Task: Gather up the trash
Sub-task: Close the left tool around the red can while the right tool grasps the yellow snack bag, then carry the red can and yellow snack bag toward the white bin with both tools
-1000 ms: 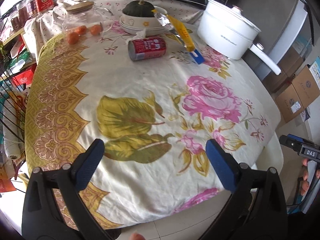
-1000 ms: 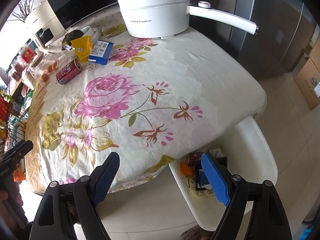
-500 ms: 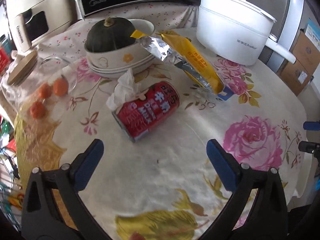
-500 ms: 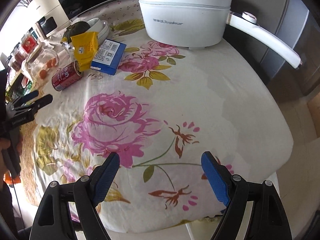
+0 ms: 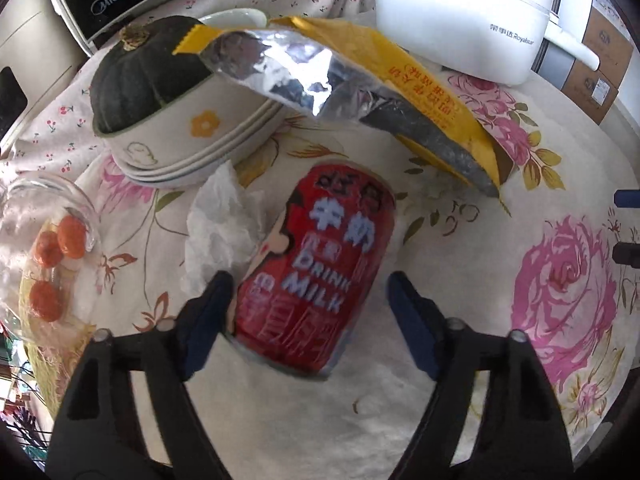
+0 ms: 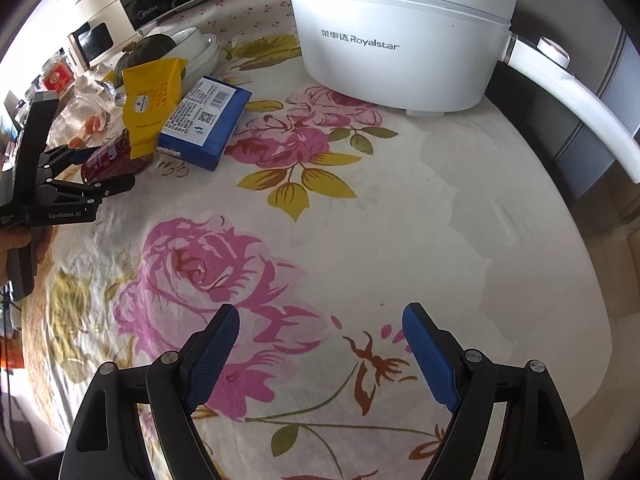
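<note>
A red milk can (image 5: 320,272) lies on its side on the flowered tablecloth (image 5: 460,360). My left gripper (image 5: 308,280) straddles it and its jaws are closing. The left pad (image 5: 212,312) is at the can's side, while the right pad (image 5: 408,320) still stands off with a gap. A crumpled white tissue (image 5: 220,224) lies against the can. An opened yellow foil wrapper (image 5: 360,80) rests behind it on a blue box (image 6: 204,120). My right gripper (image 6: 322,312) hovers open over bare cloth with nothing between its fingers. It sees the left gripper (image 6: 110,168) around the can (image 6: 108,160).
A white electric pot (image 6: 400,40) with a long handle stands at the back right. Stacked bowls (image 5: 180,132) hold a dark green squash (image 5: 148,72). At the left is a glass jar (image 5: 24,216) with orange fruits. A microwave stands behind, and cardboard boxes sit beyond the table.
My left gripper came in low over the can and its jaws narrowed around it. My right gripper moved from the table's edge and the white bin inward over the cloth, still open.
</note>
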Tool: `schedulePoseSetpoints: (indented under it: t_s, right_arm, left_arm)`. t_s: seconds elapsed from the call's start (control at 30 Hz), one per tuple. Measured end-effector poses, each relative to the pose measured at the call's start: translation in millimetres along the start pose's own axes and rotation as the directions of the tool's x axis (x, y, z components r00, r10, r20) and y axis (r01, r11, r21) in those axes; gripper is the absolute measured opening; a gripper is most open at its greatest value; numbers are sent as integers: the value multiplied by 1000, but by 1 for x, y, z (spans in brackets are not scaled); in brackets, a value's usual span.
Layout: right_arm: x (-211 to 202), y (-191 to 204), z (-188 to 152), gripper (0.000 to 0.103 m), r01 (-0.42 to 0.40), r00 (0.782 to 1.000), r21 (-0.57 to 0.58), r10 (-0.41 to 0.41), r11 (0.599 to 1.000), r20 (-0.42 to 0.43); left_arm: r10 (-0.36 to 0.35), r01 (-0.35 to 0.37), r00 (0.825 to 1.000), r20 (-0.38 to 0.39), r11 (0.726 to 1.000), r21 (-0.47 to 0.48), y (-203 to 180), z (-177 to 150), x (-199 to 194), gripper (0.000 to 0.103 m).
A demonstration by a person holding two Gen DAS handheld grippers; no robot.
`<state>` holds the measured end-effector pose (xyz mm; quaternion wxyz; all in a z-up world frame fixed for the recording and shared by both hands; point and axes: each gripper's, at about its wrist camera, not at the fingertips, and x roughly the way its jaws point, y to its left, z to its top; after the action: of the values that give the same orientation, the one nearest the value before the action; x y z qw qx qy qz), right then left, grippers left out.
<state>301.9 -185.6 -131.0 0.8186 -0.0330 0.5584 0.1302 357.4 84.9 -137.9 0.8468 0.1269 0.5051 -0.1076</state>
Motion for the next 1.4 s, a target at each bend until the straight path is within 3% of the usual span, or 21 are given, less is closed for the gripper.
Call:
schedulePoseSetpoints:
  t_s: [0.07, 0.3, 0.57, 0.77, 0.93, 1.3, 1.4]
  right_arm:
    - [1, 0, -2, 85, 1, 1000, 3, -1, 1000, -7]
    - [-16, -2, -11, 85, 0, 1000, 20, 0, 1000, 3]
    - [-28, 29, 25, 85, -76, 995, 12, 75, 997, 61]
    - [-22, 102, 80, 85, -145, 982, -118, 157, 982, 105]
    - [2, 152, 124, 85, -74, 988, -224, 102, 972, 116]
    - [48, 164, 167, 83, -59, 993, -202, 79, 978, 92]
    - [54, 161, 166, 62, -68, 994, -181, 81, 981, 69]
  left_arm:
    - [-32, 32, 999, 0, 999, -42, 0, -6, -2, 58]
    - [-64, 69, 997, 31, 977, -203, -3, -41, -24, 57]
    - [-74, 108, 993, 96, 903, -416, 13, -116, -73, 56]
    - [-22, 78, 992, 128, 889, -451, 44, -132, -90, 56]
    - [-7, 80, 988, 152, 875, -478, 70, -139, -93, 56]
    - [30, 54, 987, 155, 859, -509, 98, -154, -96, 56]
    - [33, 51, 988, 153, 858, -512, 92, -145, -92, 56]
